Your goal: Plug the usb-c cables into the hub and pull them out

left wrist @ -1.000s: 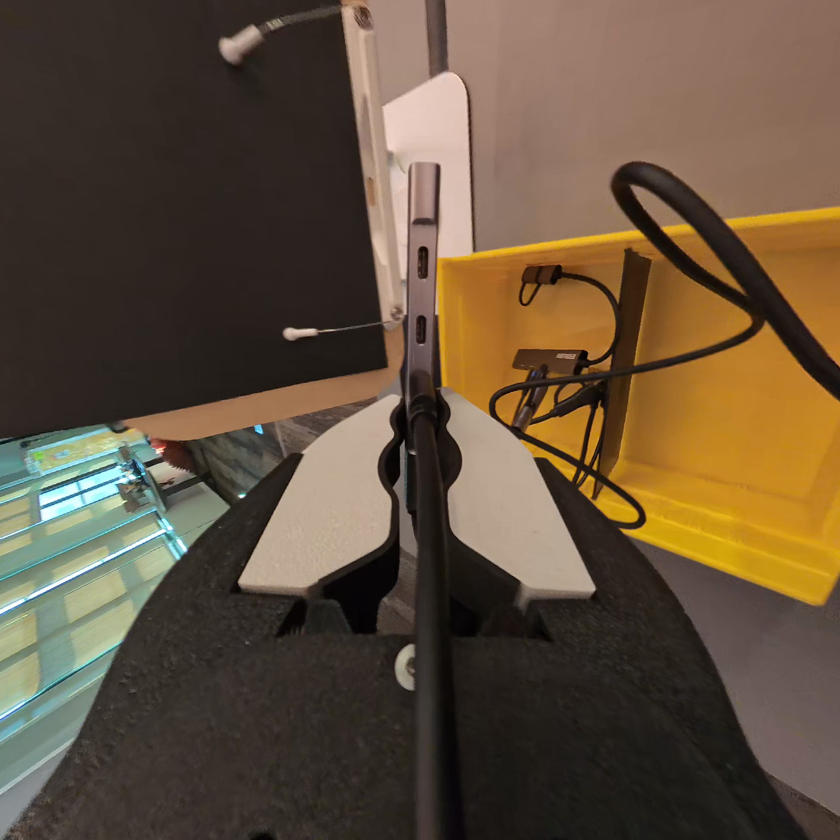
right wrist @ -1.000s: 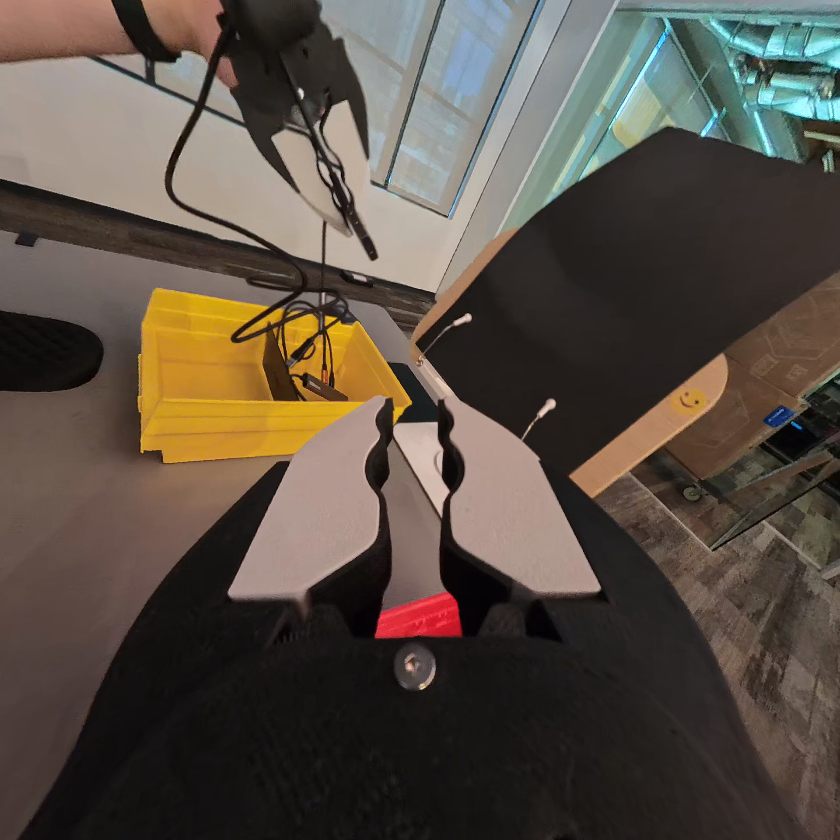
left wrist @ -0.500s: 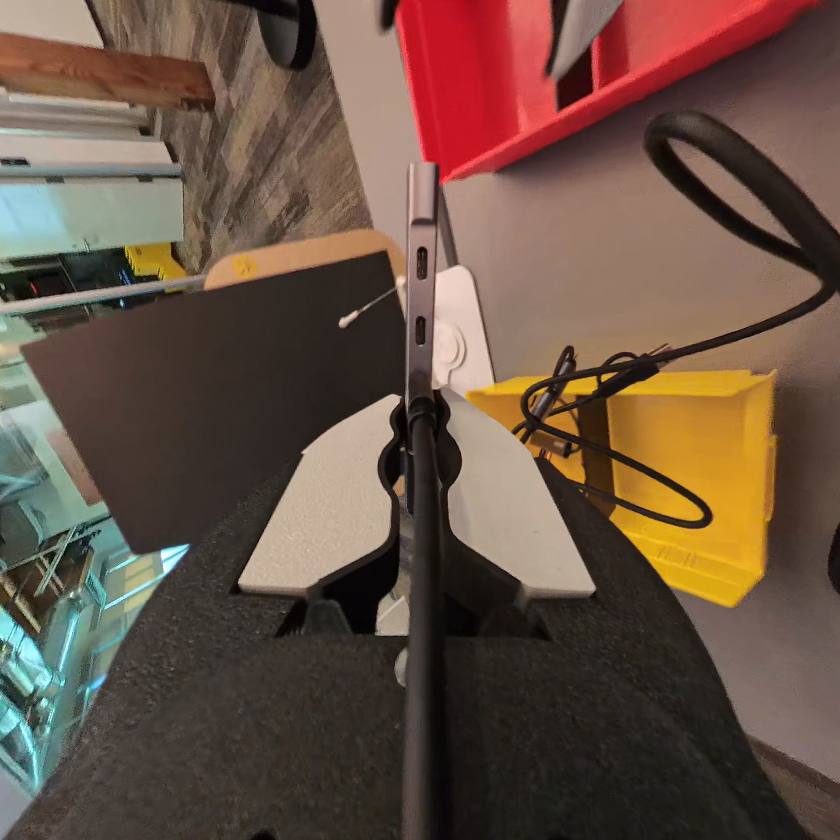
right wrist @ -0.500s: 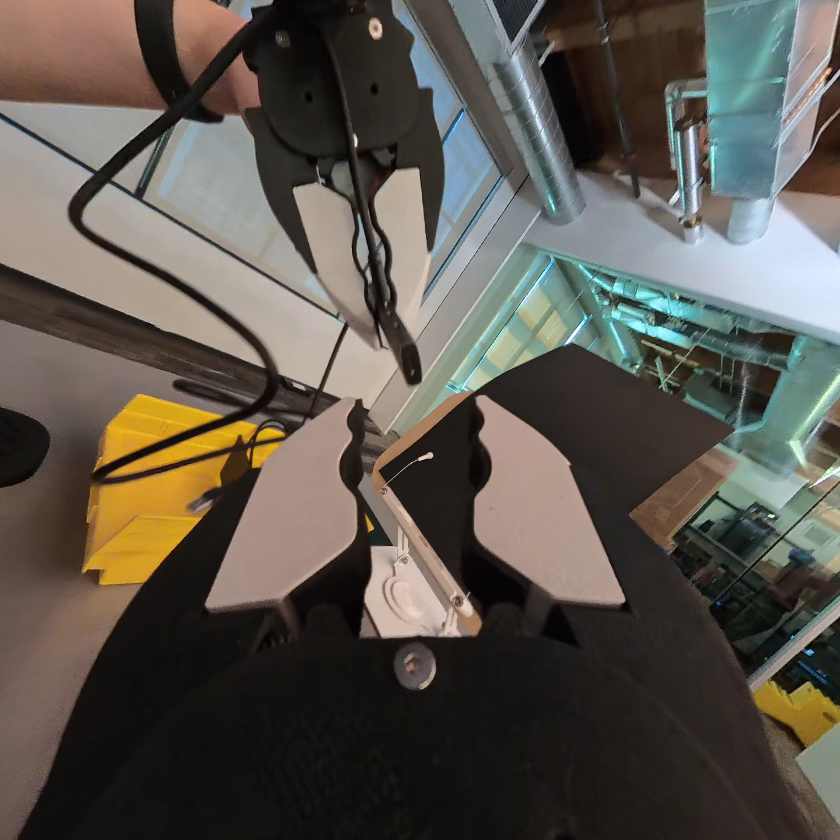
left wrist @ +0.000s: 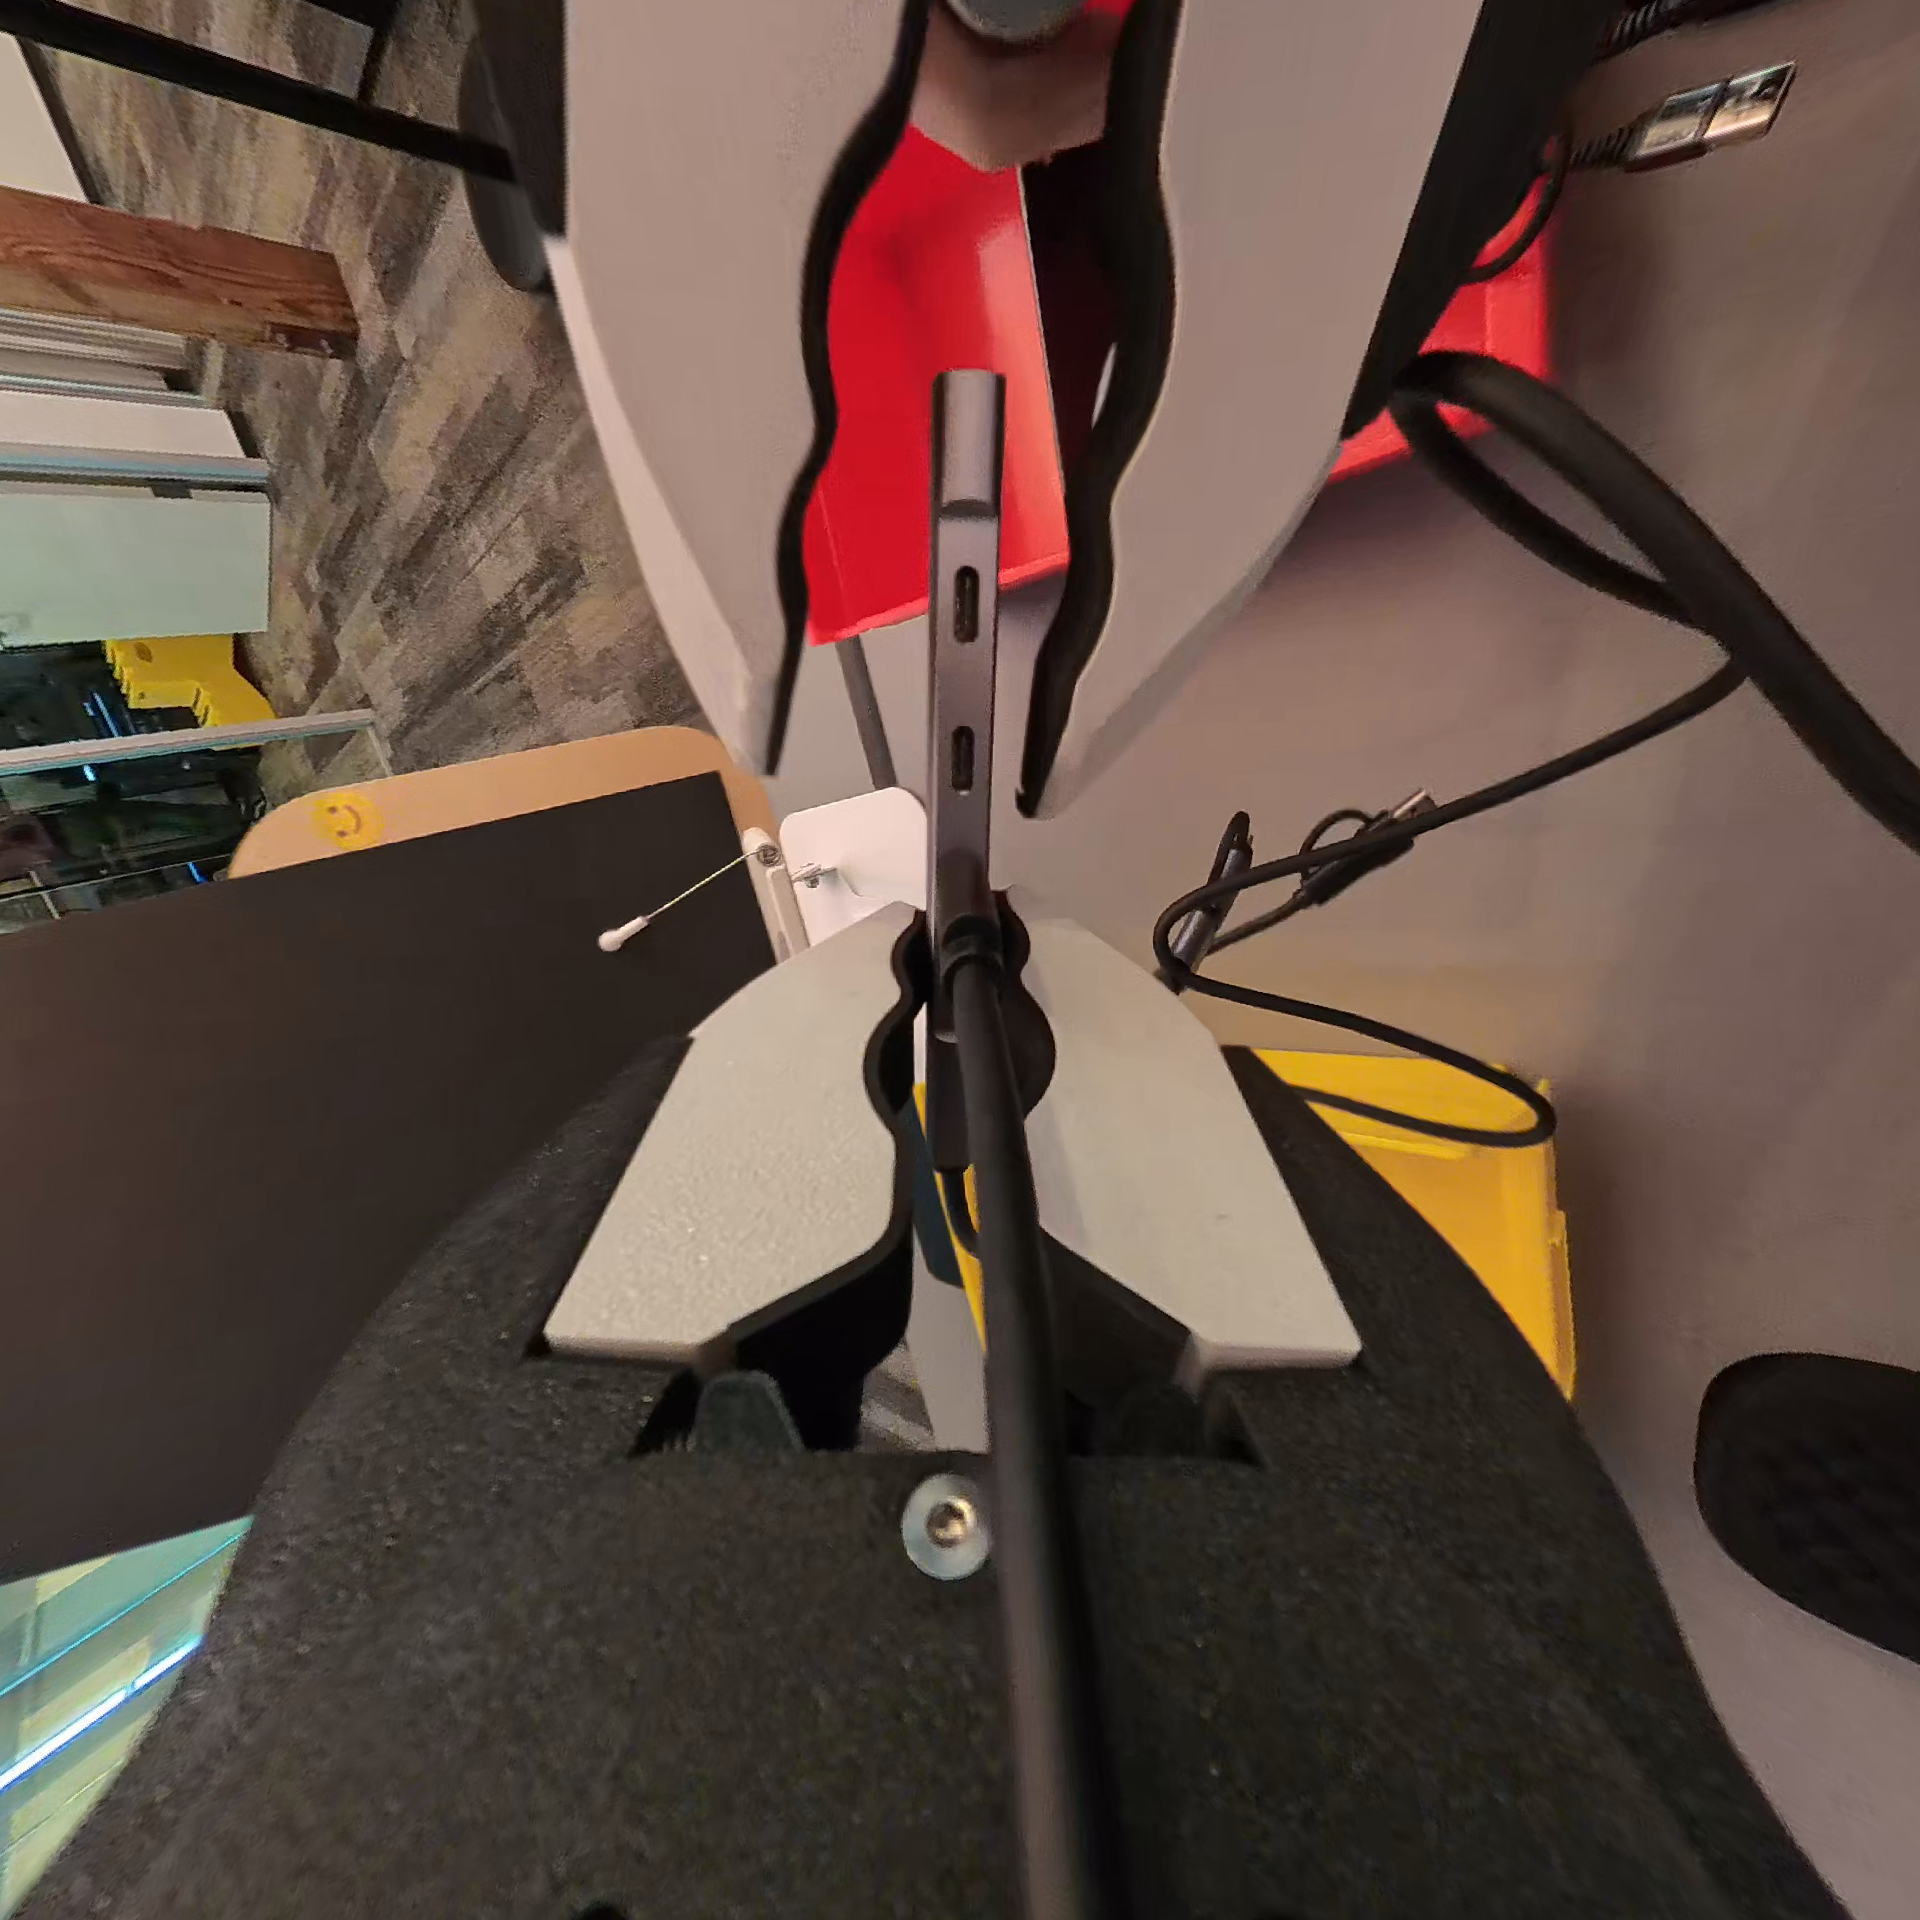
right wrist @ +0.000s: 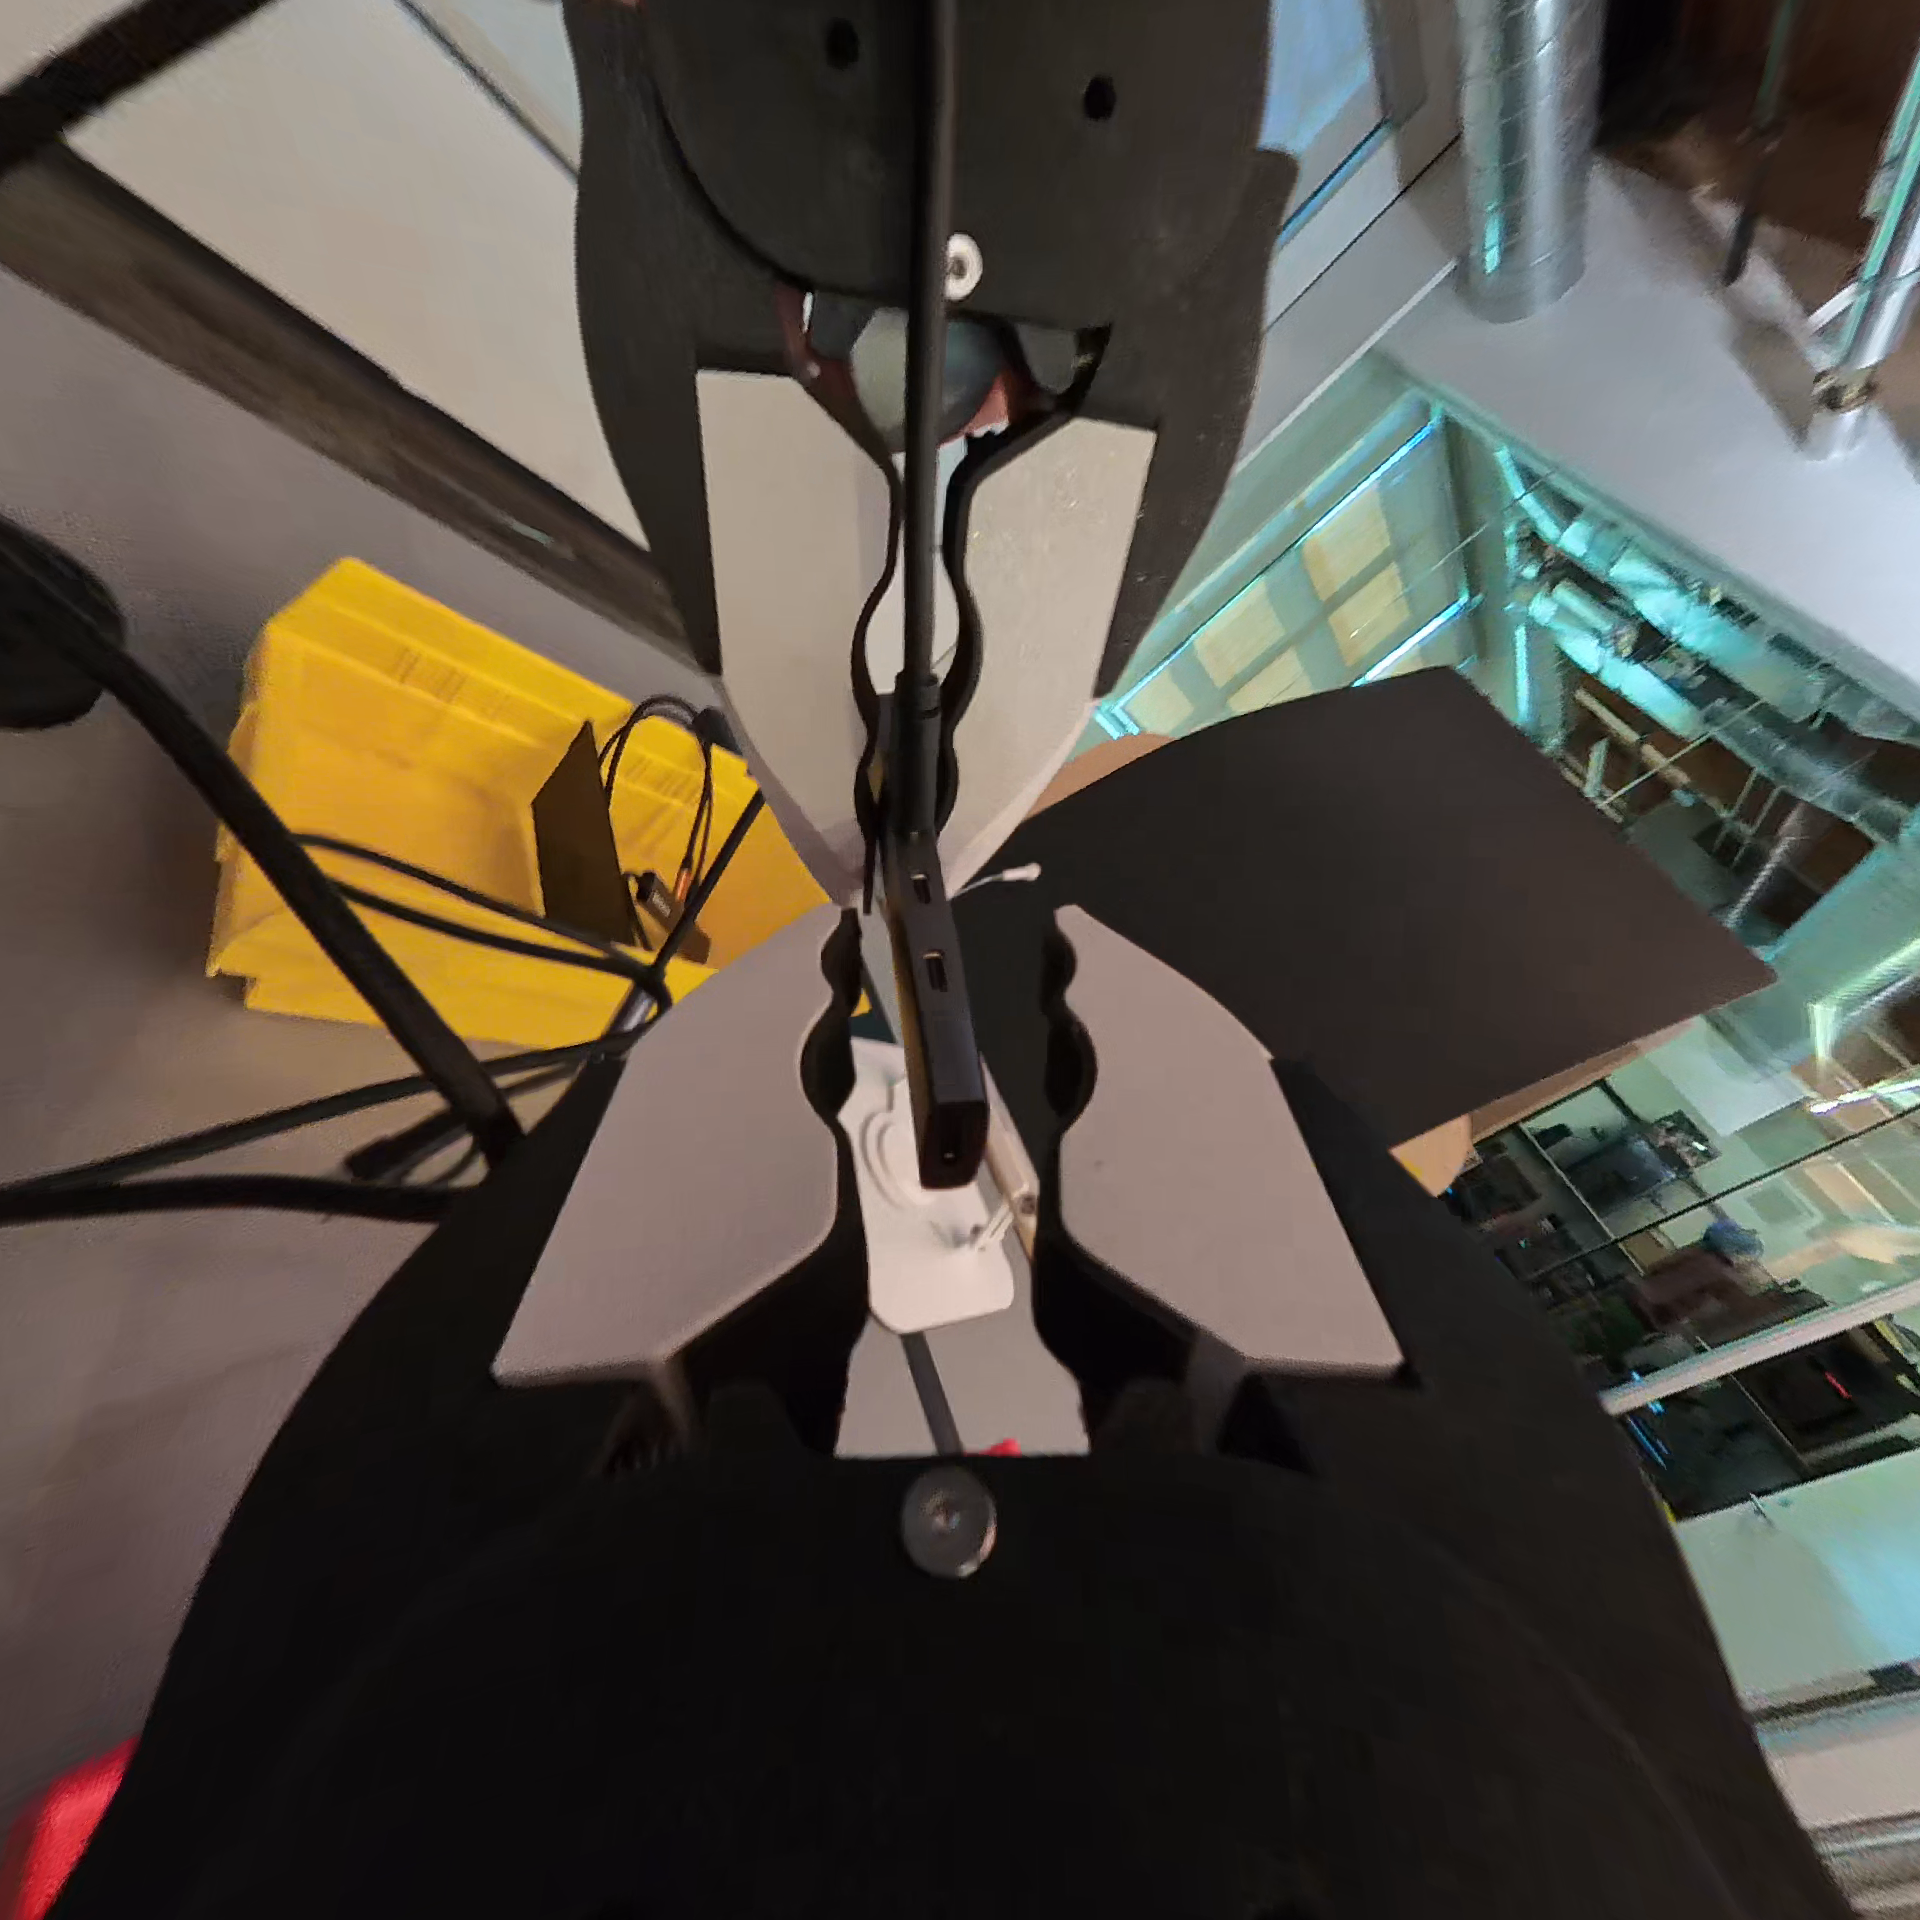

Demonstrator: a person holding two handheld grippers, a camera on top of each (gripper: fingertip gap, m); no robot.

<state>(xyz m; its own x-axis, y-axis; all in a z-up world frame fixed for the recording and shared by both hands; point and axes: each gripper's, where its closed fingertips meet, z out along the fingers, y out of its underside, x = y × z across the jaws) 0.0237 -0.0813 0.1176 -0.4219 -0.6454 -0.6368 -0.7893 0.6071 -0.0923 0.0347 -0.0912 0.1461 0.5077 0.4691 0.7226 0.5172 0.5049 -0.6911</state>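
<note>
Holding hub [left wrist: 961, 665] edge-on, clamped at its cable end by left gripper [left wrist: 961, 925], jaws clenched on the body just where its black lead [left wrist: 1013, 1351] exits toward 6 o'clock. Two usb-c ports face the left wrist camera, both empty; a third socket shows on the free end in the right wrist view [right wrist: 948, 1143]. Presumably held this way to leave ports and free end exposed for a second grasp.

Straddling the free end from 12 o'clock: right gripper [left wrist: 904, 769], jaws released, fingers [left wrist: 675, 416] on either side of the hub, apart from it. No contact visible. Judged step: handover or bracing of hub before plugging; nothing plugged yet.

Lying at 4 o'clock in the left view: thin black usb-c cables [left wrist: 1351, 1029], looped over the rim of yellow bin [left wrist: 1507, 1226], connectors near 3 o'clock; one more plug at 1 o'clock [left wrist: 1714, 125]. Beyond, red bin [left wrist: 914, 416] at 12 o'clock, black board [left wrist: 312, 1091] at 9 o'clock, grey table [left wrist: 1558, 935] beneath.

Risk, as judgement: thick lead crossing the left jaws may tug the hub askew on closing.
</note>
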